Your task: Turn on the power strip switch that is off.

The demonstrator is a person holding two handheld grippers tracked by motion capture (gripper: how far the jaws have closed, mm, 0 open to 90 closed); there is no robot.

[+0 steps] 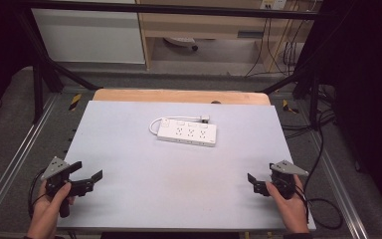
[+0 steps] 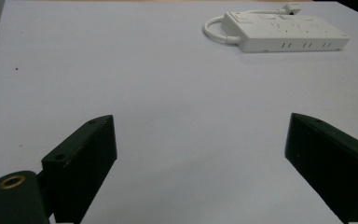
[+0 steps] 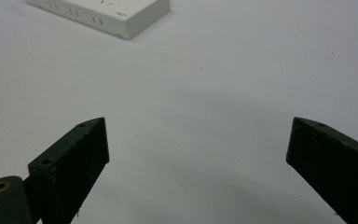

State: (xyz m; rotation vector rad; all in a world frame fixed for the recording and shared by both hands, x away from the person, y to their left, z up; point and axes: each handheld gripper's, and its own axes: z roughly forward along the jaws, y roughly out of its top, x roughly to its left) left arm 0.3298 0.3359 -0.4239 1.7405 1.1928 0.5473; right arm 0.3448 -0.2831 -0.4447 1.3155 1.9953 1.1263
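Power strip (image 1: 187, 133) untouched at the table's far middle, cord looped at its left end
Left gripper (image 1: 90, 179) and right gripper (image 1: 252, 181) are held spread and empty at the near corners; all handling is judged still ahead

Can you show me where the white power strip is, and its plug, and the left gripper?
Power strip (image 1: 188, 133): high view, top face.
Plug (image 1: 205, 118): high view, its body.
Left gripper (image 1: 87, 173): high view, between its fingertips.

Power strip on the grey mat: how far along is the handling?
Nothing looks done: the power strip lies flat mid-table, its cord looped and plug beside it. Nothing is in hand; the left gripper and right gripper sit open near the front edge. Reaching and grasping remain.
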